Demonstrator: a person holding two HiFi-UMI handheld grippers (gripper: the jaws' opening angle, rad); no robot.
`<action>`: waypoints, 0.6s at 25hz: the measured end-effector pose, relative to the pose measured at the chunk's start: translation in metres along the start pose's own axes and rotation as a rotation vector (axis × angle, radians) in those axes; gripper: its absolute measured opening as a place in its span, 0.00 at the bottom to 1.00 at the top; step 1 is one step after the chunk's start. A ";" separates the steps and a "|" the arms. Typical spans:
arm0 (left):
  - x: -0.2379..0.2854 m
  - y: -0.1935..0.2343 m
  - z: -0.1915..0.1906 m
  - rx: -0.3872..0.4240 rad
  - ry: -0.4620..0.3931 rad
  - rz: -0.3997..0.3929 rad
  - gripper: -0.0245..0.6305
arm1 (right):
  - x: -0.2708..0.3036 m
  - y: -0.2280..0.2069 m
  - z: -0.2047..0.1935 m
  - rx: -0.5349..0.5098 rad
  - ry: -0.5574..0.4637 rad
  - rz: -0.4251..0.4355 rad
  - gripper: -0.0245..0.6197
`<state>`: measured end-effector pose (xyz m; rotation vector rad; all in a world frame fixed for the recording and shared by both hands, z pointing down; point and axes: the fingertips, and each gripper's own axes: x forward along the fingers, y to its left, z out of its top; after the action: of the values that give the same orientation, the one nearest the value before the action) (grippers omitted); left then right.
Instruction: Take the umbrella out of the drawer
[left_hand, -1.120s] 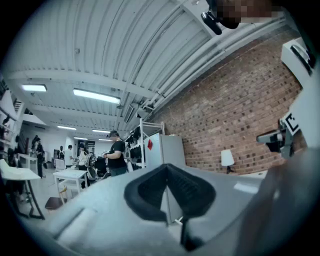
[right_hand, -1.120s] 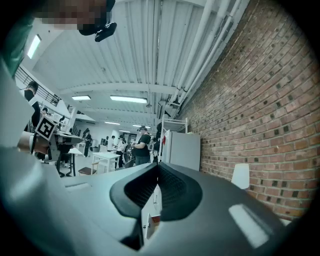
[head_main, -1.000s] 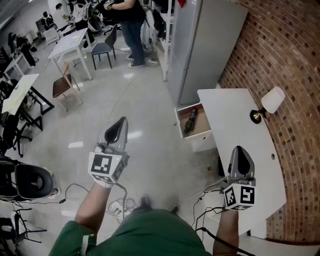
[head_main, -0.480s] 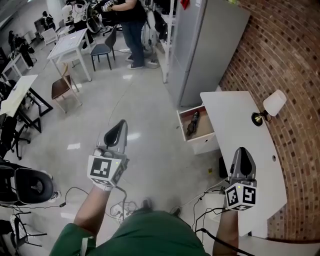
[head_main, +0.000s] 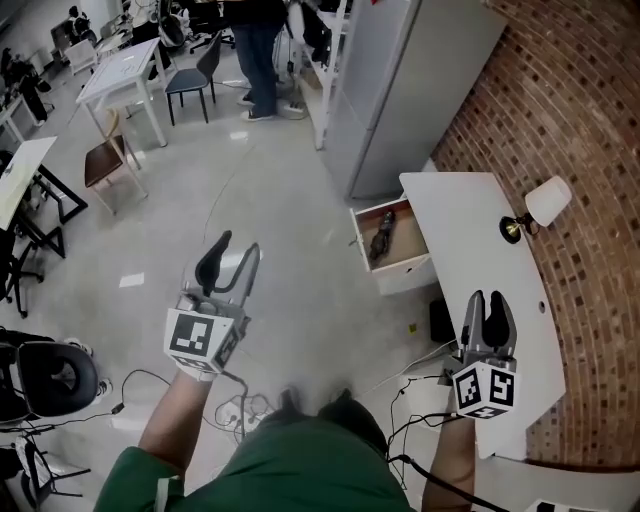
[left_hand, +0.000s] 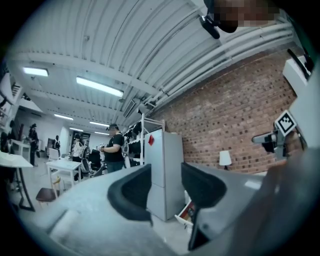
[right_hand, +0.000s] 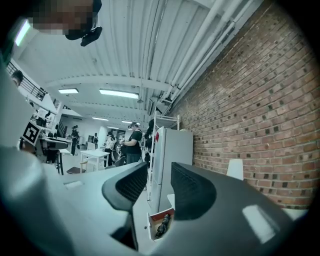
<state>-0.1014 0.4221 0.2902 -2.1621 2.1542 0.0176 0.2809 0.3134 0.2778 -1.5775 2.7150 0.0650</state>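
Note:
A folded dark umbrella (head_main: 381, 238) lies in the open drawer (head_main: 405, 262) that sticks out of the white desk (head_main: 480, 250). In the right gripper view the umbrella (right_hand: 161, 225) shows low between the jaws, far ahead. My left gripper (head_main: 238, 248) hovers over the floor, well left of the drawer; its jaws are opening with nothing between them. My right gripper (head_main: 487, 300) floats above the desk's near end, short of the drawer; its jaws are opening too and hold nothing. The left gripper view catches only a corner of the drawer (left_hand: 186, 214).
A tall grey cabinet (head_main: 410, 80) stands beyond the drawer against the brick wall. A small lamp (head_main: 545, 200) sits on the desk. Cables (head_main: 240, 410) lie on the floor by my feet. A person (head_main: 258, 50), tables and chairs (head_main: 100, 165) fill the far left.
Both grippers, shut a moment ago, now have their jaws parted. Both hands have shifted forward a little, and the drawer sits slightly closer in view.

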 end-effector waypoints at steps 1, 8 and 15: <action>0.003 0.001 -0.006 -0.009 0.008 -0.002 0.33 | 0.003 -0.001 -0.003 -0.002 0.007 -0.002 0.24; 0.036 0.007 -0.033 -0.026 0.042 0.009 0.33 | 0.050 -0.009 -0.036 0.020 0.053 0.039 0.26; 0.095 0.023 -0.039 0.008 0.090 0.055 0.31 | 0.133 -0.015 -0.073 0.116 0.103 0.113 0.26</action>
<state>-0.1259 0.3243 0.3207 -2.1387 2.2574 -0.0864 0.2295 0.1875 0.3477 -1.4362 2.8252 -0.1752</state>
